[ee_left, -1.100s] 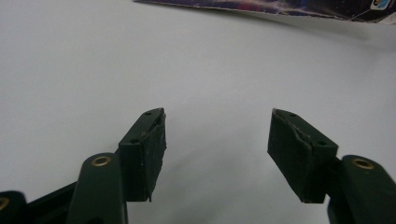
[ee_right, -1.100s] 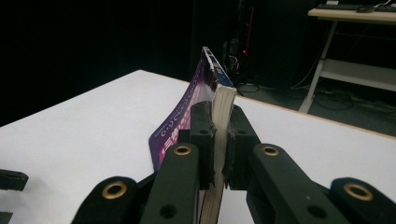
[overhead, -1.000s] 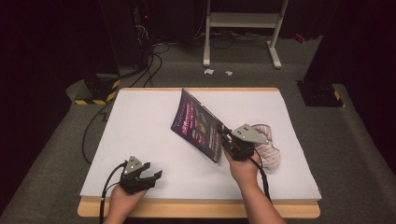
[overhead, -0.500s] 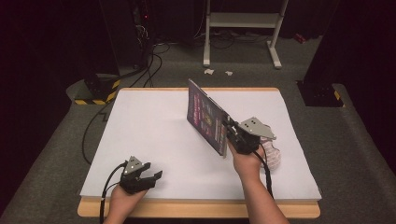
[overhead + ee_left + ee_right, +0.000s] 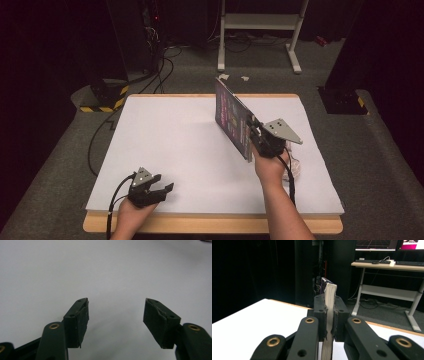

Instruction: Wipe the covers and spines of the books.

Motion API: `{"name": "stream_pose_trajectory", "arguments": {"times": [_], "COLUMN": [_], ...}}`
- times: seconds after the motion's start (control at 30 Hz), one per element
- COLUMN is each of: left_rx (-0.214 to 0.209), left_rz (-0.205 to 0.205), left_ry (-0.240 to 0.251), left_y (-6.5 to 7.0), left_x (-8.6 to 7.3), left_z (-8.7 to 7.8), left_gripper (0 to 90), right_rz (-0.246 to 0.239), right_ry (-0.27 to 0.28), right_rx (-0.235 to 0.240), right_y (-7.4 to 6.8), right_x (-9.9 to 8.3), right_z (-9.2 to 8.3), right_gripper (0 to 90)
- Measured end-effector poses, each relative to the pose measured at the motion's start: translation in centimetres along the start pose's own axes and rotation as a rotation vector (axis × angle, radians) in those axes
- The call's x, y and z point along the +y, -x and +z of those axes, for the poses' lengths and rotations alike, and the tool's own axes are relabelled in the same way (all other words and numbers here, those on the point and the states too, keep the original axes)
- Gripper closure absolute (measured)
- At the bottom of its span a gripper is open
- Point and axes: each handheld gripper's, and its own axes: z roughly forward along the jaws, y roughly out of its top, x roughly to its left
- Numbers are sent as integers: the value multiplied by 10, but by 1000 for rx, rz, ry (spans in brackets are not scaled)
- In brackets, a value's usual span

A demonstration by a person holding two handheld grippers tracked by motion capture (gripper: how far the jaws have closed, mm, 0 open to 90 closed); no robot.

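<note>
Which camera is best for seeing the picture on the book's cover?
The high view: the book stands tilted on edge in the right gripper, its purple printed cover facing the camera. The right gripper view gives just the pale page edges, clamped between the jaws. The left gripper view looks at white table.

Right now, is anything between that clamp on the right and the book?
No. The right gripper is already shut on the book, pads against both sides, holding it upright on edge above the white table.
</note>
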Motion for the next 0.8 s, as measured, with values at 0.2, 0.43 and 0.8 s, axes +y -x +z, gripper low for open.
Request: {"name": "stream_pose_trajectory", "arguments": {"times": [0.2, 0.43, 0.8], "left_rx": [0, 0, -2], "left_rz": [-1, 3, 3], "left_ry": [1, -5, -6], "left_y": [0, 0, 1], "left_x": [0, 0, 0], "left_z": [0, 1, 1], "left_gripper": [373, 373, 374], "right_rz": [3, 6, 6], "right_ry": [-5, -5, -8], "right_rx": [23, 38, 73], "right_y": [-5, -9, -18], "right_x": [-8, -10, -12], "right_z": [-1, -1, 0], "right_gripper": [845, 844, 844]}}
